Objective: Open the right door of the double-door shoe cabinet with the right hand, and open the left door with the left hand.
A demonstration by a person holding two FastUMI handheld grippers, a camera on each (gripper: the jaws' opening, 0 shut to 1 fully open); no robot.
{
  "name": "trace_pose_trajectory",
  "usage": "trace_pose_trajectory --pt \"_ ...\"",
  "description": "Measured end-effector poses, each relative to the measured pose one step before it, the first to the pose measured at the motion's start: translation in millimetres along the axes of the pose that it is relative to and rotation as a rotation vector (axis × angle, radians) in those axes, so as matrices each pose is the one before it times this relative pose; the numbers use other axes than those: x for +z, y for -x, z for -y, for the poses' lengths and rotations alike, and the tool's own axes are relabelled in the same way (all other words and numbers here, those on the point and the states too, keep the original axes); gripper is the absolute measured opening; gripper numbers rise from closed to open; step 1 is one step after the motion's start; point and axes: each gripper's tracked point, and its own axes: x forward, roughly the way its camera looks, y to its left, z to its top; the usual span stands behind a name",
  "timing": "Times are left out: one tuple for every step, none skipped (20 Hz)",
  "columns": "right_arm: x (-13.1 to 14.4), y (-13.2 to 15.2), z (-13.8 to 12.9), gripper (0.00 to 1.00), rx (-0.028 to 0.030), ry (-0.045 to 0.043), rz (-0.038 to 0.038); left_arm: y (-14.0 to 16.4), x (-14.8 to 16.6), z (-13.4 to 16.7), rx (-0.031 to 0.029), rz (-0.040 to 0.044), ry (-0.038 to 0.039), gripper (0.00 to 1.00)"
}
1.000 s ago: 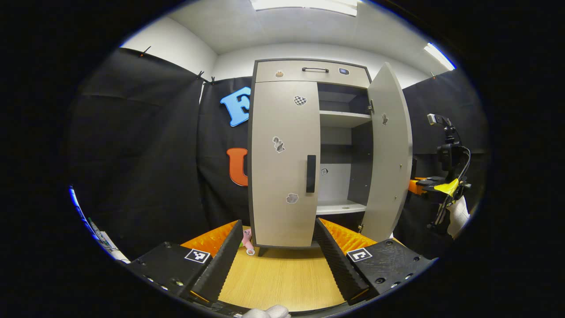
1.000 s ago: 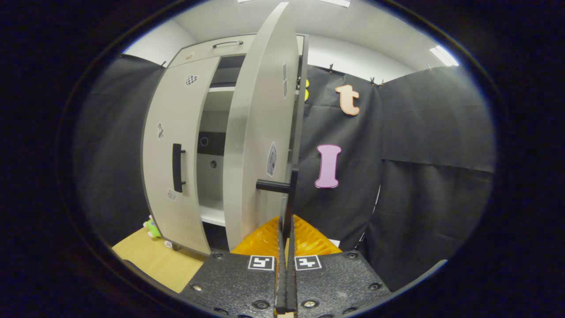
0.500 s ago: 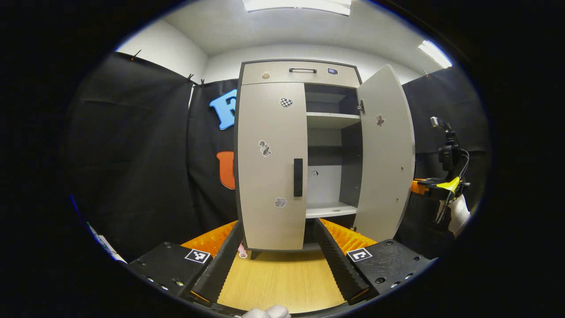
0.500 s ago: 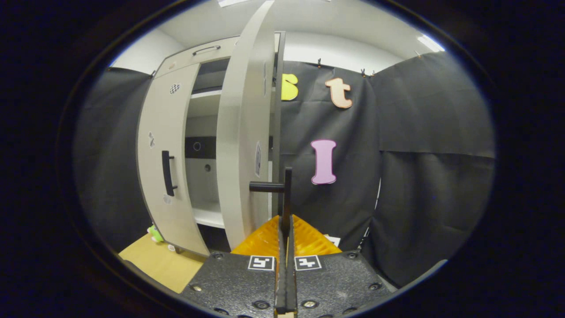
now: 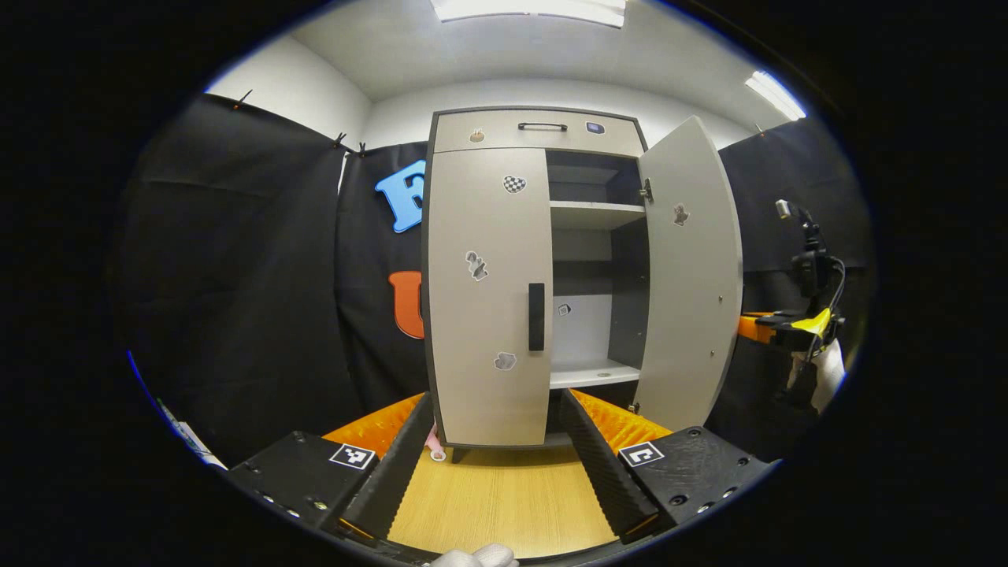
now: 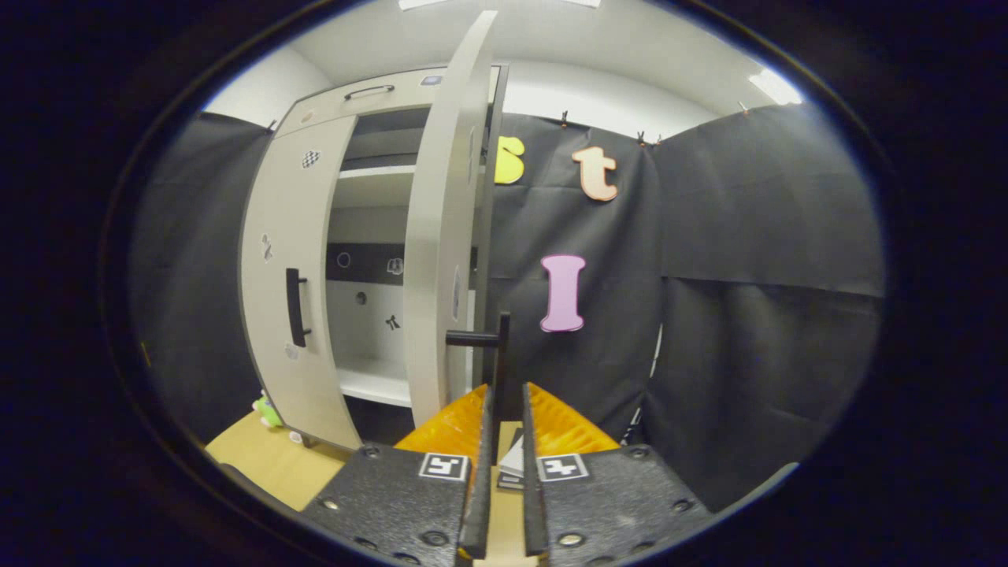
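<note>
Left gripper view: the left gripper has its fingers spread wide, holding nothing, poised over the wooden worktop. Straight ahead of the fingers stands the shoe cabinet. Its left door is shut, with the black left door handle just above and between the fingertips, well apart from them. The right door is swung outward, beyond the right-hand finger. Behind it the shelves carry nothing that can be made out. A small pink toy lies at the cabinet foot, beside the left-hand finger. Far right, a gloved hand holds the right gripper at the open door's outer side.

Right gripper view: the right gripper has its fingers parted by a narrow gap. The black right door handle stands upright directly ahead, in line with the gap; whether either finger touches it cannot be told. The right door is edge-on, left of the fingers. Further left are the shut left door and a green toy on the worktop.
</note>
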Motion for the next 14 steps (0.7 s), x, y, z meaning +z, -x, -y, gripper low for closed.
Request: trace_pose_trajectory --pt "4.31 9.19 -1.47 0.31 -0.01319 0.00508 0.00989 -0.52 -1.22 -1.76 0.00140 -0.00250 -0.00059 0.96" --pt "5.38 8.63 -2.86 0.34 -0.01118 -0.00457 0.00395 -0.59 -0.43 -2.87 0.00541 0.00004 0.00316 0.96" --pt "1.71 11.64 -5.03 0.42 0.00738 -0.00661 0.00963 -0.86 0.85 -2.00 0.00073 0.00444 0.00729 0.96" --pt "3.00 10.92 -9.77 0.62 0.01624 -0.00870 0.00961 -0.86 -0.91 -0.50 -0.00506 -0.00254 0.00676 0.96" --pt "-2.20 9.78 -11.31 0.68 0.02445 -0.00065 -0.00030 -1.61 -1.86 -1.62 -0.00042 -0.00444 0.00279 0.96" --pt "-3.58 8.03 -11.66 0.80 0.01829 0.00115 -0.00195 -1.44 -1.38 -1.45 0.00052 -0.00410 -0.00318 0.96" --pt "-5.59 7.76 -10.99 0.84 0.01547 -0.00042 -0.00628 -1.93 -0.03 -1.44 0.00158 0.00141 -0.00741 0.96" --pt "-5.88 6.85 -11.75 0.93 0.01102 0.00136 0.00082 -2.35 0.77 -1.88 0.00365 0.00540 -0.00575 0.96" --pt "-6.86 6.96 -12.52 0.96 0.01772 -0.00244 -0.00584 -1.90 -0.22 -2.30 0.00218 0.00494 -0.00596 0.96" --pt "-7.17 7.52 -12.73 0.99 0.01598 -0.00364 -0.00347 -2.21 -0.95 -0.75 -0.00289 -0.00023 -0.00335 0.96" --pt "-6.71 6.08 -12.19 0.99 0.01339 -0.00440 0.00555 -2.82 -0.45 1.03 -0.00779 0.00075 -0.00007 0.96" --pt "-4.25 4.90 -8.82 0.99 0.00949 0.00171 0.00567 -2.86 -0.16 1.48 -0.01150 0.00373 0.00168 0.96" --pt "-8.59 3.62 -6.32 0.99 0.00197 0.01401 -0.01171 -2.65 -1.40 0.94 -0.01104 -0.00705 -0.00034 0.96" --pt "-7.20 3.18 -5.19 0.99 0.00265 -0.00106 -0.01307 -4.03 -0.84 1.50 -0.00806 -0.00149 -0.00112 0.96"
